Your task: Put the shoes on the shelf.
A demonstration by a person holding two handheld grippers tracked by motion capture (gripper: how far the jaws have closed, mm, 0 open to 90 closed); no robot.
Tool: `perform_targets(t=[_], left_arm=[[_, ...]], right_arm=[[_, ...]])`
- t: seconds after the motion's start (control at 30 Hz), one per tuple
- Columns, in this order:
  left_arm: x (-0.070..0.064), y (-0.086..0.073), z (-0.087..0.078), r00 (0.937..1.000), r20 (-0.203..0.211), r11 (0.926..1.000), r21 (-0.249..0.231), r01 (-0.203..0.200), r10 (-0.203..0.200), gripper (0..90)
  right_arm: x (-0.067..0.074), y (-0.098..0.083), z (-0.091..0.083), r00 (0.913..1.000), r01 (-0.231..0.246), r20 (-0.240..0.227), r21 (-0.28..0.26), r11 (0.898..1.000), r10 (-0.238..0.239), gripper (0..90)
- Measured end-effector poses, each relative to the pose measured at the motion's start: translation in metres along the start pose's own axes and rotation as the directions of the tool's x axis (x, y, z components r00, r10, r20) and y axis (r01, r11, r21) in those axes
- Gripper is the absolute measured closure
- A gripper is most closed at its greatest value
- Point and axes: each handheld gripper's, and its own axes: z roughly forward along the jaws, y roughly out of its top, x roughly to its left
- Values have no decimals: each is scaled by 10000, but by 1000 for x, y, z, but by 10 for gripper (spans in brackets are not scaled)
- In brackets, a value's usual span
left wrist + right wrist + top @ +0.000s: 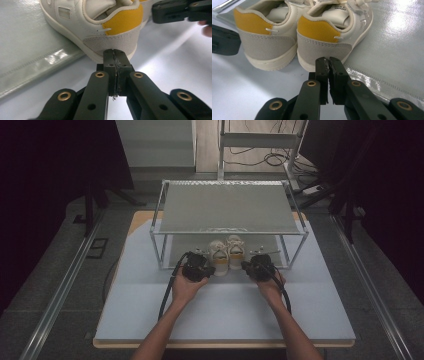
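Left gripper (115,53): jaws clenched together, nothing between them, tips at or just short of the heel of the left shoe (100,27); contact cannot be confirmed. Right gripper (329,61): jaws likewise pressed shut and empty, tips just behind the heel of the right shoe (329,32). Closed jaws at the heels suggest pushing rather than lifting, probably to slide the pair forward. The shoes sit side by side, touching, toes under the lower level of the wire rack (231,207), heels over its front edge on the table (225,315). Open shelf room lies ahead of the toes; rack posts stand well apart to either side; top shelf is bare.
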Motion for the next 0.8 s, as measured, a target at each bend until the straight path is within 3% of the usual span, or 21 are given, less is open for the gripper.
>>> perform_targets(t=[0.23, 0.27, 0.4, 0.43, 0.63, 0.7, 0.77, 0.8], left_arm=[[8, 9, 3, 9994, -223, 9997, 49, 247, -246, 877], [11, 11, 4, 9998, -203, 10000, 28, -80, 80, 878], [19, 18, 10, 9983, -435, 9991, 184, -390, 398, 877], [21, 21, 14, 9990, -416, 9997, 156, -177, 183, 876], [24, 28, 23, 9990, -442, 9997, 244, 14, -3, 875], [22, 29, 27, 9981, -431, 9986, 274, 460, -448, 874], [25, 30, 29, 9986, -436, 9992, 245, 301, -290, 874], [23, 30, 29, 9982, -430, 9988, 233, 430, -419, 875]], right_arm=[[0, 1, 1, 10000, -1, -64, 5, 10000, 2, 853], [1, 1, 2, 10000, -3, -79, 6, 10000, 3, 852], [3, 1, 3, 9999, 45, -117, 52, 10000, -45, 851], [3, 2, 3, 9999, 58, -119, 77, 10000, -57, 851], [2, 3, 3, 9999, 25, -119, 95, 10000, -24, 852], [2, 4, 4, 9999, 15, -102, 91, 10000, -14, 853], [2, 4, 5, 10000, 38, -20, 98, 9999, -38, 853], [1, 5, 6, 10000, 41, 28, 104, 9999, -41, 853]])
